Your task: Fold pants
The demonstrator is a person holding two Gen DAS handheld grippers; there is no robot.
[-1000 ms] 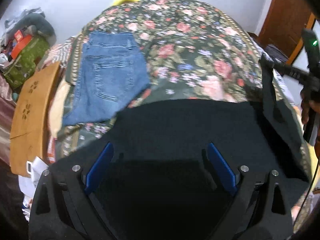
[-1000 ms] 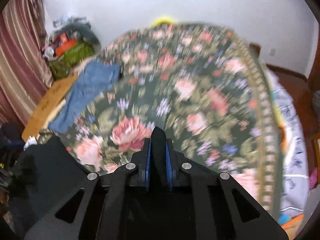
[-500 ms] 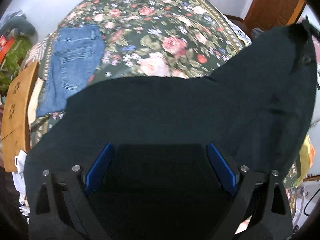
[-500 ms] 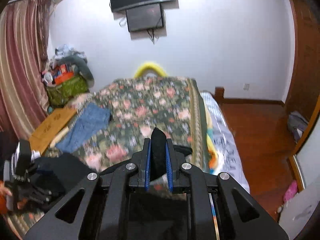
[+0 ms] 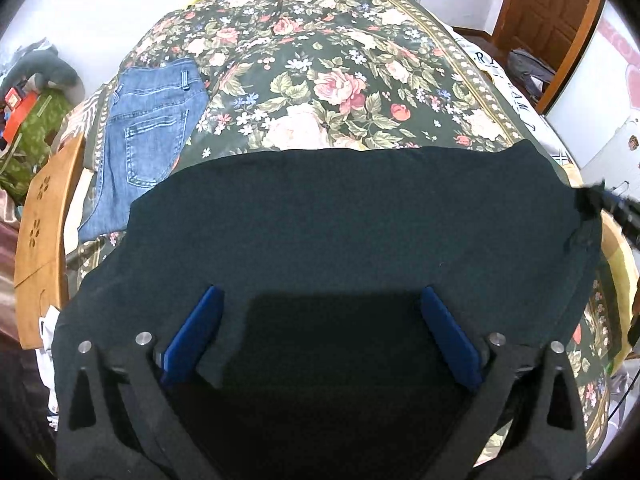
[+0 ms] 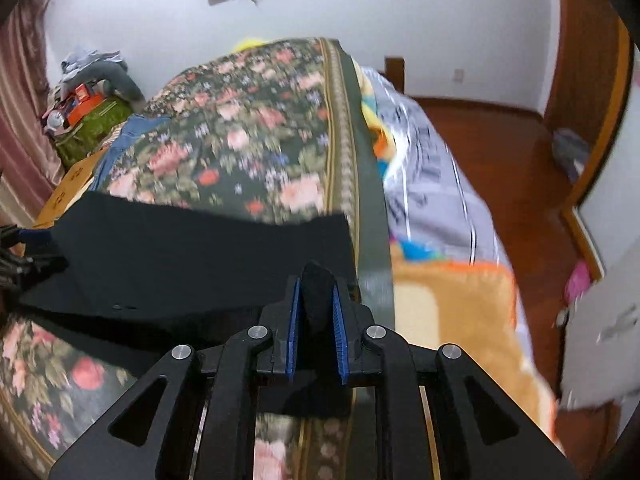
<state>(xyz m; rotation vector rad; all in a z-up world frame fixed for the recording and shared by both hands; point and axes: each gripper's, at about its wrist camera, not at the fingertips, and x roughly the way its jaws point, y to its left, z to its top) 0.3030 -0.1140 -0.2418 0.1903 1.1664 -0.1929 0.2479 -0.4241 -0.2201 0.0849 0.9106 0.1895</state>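
Black pants (image 5: 352, 216) lie stretched flat across the near end of the floral bed. In the left wrist view, my left gripper (image 5: 320, 320) has its blue pads wide apart, with the black cloth draped between and under them. My right gripper (image 6: 316, 304) is shut on a corner of the black pants (image 6: 192, 256), and cloth sticks up between the pads. It also shows in the left wrist view at the pants' right corner (image 5: 596, 200).
Folded blue jeans (image 5: 148, 132) lie at the bed's left side. A wooden board (image 5: 44, 232) leans at the left. The floral bedspread (image 5: 340, 68) runs far ahead. The bed's right edge (image 6: 368, 168) drops to blankets (image 6: 436, 184) and a wooden floor (image 6: 500, 128).
The right gripper swung the pants corner up and then down to the right edge of the bed. The black pants went from bunched and lifted to spread flat. The left gripper stayed open.
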